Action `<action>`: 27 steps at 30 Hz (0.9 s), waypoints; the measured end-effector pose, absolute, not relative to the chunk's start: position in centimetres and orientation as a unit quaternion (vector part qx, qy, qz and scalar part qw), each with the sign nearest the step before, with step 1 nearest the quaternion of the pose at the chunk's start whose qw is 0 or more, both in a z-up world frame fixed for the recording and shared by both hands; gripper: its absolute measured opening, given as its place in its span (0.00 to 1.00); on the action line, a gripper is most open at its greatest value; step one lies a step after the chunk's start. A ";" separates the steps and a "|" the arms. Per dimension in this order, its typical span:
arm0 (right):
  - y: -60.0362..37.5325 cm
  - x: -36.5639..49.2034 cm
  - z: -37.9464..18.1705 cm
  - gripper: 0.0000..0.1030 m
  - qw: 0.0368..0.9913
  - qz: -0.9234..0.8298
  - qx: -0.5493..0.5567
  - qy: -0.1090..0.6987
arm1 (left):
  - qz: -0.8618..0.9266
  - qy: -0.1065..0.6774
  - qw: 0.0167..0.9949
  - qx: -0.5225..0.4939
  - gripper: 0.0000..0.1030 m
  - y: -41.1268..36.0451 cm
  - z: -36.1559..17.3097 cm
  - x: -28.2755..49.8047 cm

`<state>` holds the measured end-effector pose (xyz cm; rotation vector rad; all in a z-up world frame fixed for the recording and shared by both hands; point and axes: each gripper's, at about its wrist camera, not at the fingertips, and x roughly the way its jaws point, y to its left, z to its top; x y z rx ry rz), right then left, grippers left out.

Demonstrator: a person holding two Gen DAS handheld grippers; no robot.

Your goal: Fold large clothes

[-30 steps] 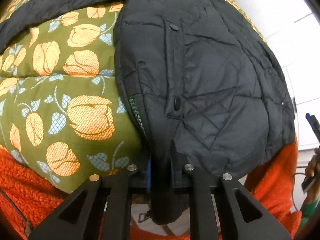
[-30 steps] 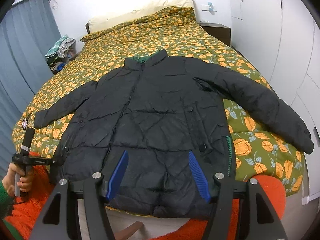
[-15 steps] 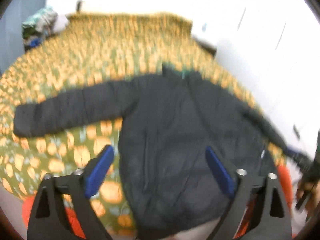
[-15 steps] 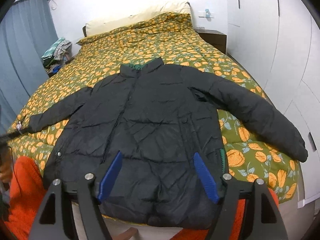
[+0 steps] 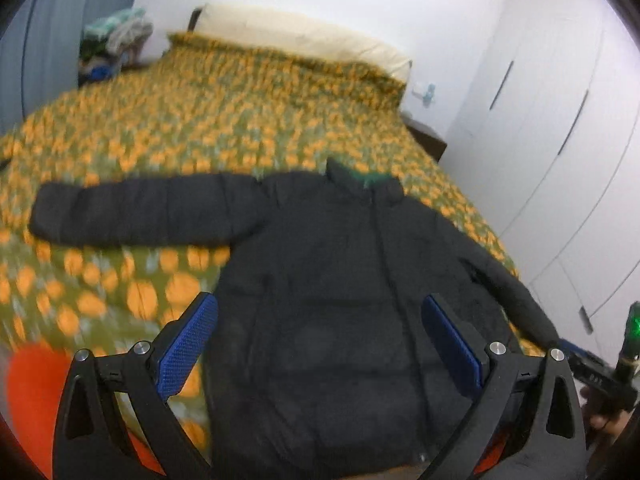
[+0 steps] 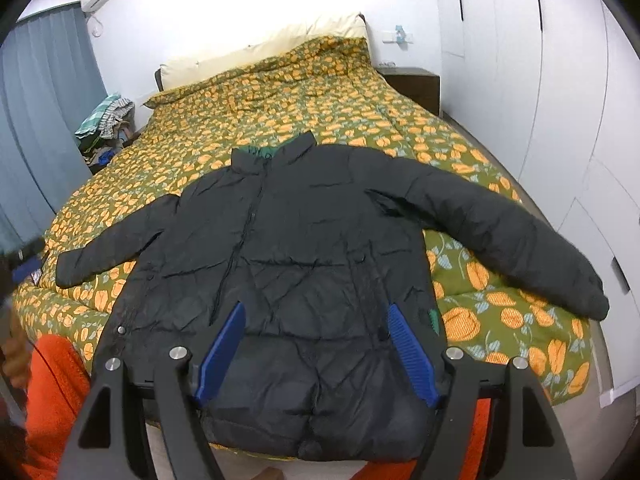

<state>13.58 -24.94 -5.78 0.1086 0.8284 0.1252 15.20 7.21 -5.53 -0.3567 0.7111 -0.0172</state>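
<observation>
While the black puffer jacket (image 6: 296,264) is lying flat and face up on the flowered bedspread (image 6: 304,92) – hem at the near edge of the bed, collar toward the pillow (image 6: 260,46), both sleeves spread out sideways – the left gripper (image 5: 320,322) is hovering above the hem, its jaws having just been opening and now standing wide apart with nothing between them. Hanging over the same hem, the right gripper (image 6: 316,332) is also gaping, its blue pads clear of the fabric – jaws parted, gripping nothing

The left wrist view is smeared: the bedspread (image 5: 240,120) pattern blurs into orange blobs, and the clothes pile (image 5: 116,44) is unreadable. The black puffer jacket (image 6: 304,264) hem hangs over the bed edge, partly hidden behind the right tool (image 6: 316,316) frame.
</observation>
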 end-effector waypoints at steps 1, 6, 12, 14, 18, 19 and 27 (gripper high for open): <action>-24.7 13.8 -6.0 0.73 0.909 0.061 0.053 0.409 | -0.009 0.355 0.918 -0.176 0.99 6.9 -6.4 14.9; -23.3 14.3 -5.9 0.73 0.905 0.067 0.042 0.417 | -0.019 0.380 0.915 -0.130 0.99 5.1 -7.5 14.1; -20.7 14.8 -5.6 0.73 0.901 0.094 0.035 0.421 | -0.045 0.397 0.914 -0.065 0.99 3.0 -7.4 14.0; -20.0 14.8 -5.6 0.73 0.900 0.104 0.032 0.423 | -0.051 0.393 0.916 -0.064 0.99 2.9 -7.4 13.8; -19.3 14.7 -5.3 0.73 0.899 0.123 0.039 0.419 | -0.053 0.390 0.917 -0.067 0.99 3.1 -7.3 13.7; -19.3 14.7 -5.2 0.73 0.899 0.127 0.043 0.417 | -0.057 0.390 0.916 -0.076 0.99 3.3 -7.2 13.7; -19.2 14.6 -5.1 0.73 0.899 0.130 0.050 0.415 | -0.041 0.382 0.919 -0.090 0.99 3.9 -6.6 13.6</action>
